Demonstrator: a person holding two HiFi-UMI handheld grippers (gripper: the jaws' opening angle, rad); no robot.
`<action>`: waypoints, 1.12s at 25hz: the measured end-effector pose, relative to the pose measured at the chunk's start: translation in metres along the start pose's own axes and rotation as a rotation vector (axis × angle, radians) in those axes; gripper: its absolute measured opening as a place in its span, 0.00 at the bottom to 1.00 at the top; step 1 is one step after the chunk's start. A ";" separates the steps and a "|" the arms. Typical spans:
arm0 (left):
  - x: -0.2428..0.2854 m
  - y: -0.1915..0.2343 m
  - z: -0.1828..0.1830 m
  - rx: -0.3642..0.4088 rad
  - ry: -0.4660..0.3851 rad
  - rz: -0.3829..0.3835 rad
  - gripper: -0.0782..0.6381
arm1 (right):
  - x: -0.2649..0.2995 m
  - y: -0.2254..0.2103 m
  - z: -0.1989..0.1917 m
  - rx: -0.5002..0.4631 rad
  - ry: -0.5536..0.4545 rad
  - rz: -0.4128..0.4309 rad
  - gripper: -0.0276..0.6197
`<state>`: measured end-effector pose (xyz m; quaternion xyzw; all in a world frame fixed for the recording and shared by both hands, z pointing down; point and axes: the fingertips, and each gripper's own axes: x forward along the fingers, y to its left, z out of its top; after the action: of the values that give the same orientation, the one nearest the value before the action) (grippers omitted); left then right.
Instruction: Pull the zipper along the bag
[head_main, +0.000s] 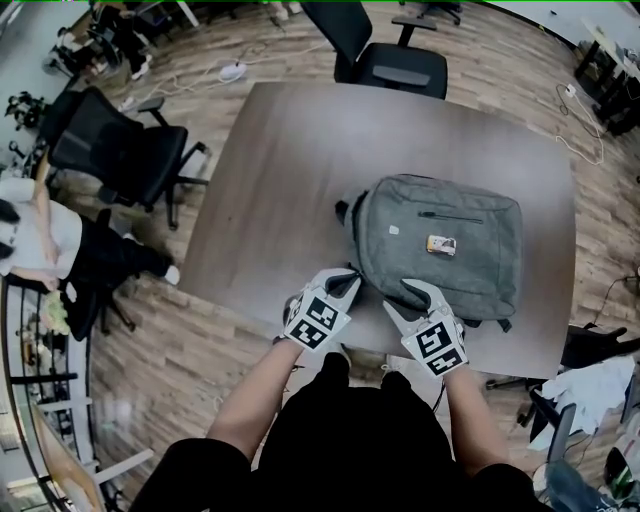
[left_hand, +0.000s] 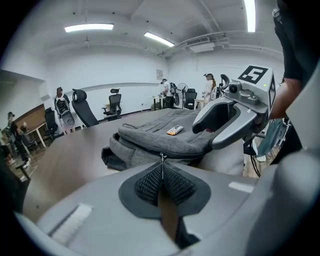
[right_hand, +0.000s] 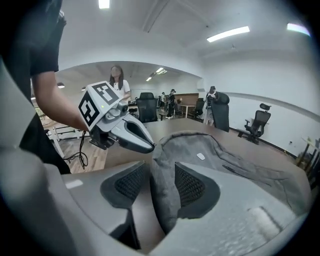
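Where the left hand-held gripper (head_main: 345, 285) meets the near left corner of the grey bag (head_main: 440, 240), its jaws are closed narrowly on the zipper pull (left_hand: 161, 159). The bag is laid flat on the worktop (head_main: 280, 170), directly ahead of both hand-held grippers. At the right hand-held gripper (head_main: 415, 292), the jaws are held wide. A fold of fabric (right_hand: 162, 200) from the bag is seen between the pads, with a gap left at one pad.
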<state>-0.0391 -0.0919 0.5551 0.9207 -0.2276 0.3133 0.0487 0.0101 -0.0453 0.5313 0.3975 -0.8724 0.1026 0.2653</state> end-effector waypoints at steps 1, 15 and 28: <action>0.000 -0.001 0.000 0.000 -0.001 -0.001 0.15 | 0.005 0.004 0.001 -0.001 0.018 0.012 0.33; -0.003 -0.001 0.005 0.028 0.006 -0.008 0.15 | 0.034 0.006 -0.017 -0.171 0.209 -0.094 0.16; -0.003 0.008 0.004 0.094 0.032 0.007 0.15 | 0.021 0.018 -0.028 -0.368 0.232 -0.063 0.13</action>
<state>-0.0424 -0.0988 0.5498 0.9160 -0.2152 0.3384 0.0078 -0.0036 -0.0356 0.5669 0.3551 -0.8271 -0.0215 0.4351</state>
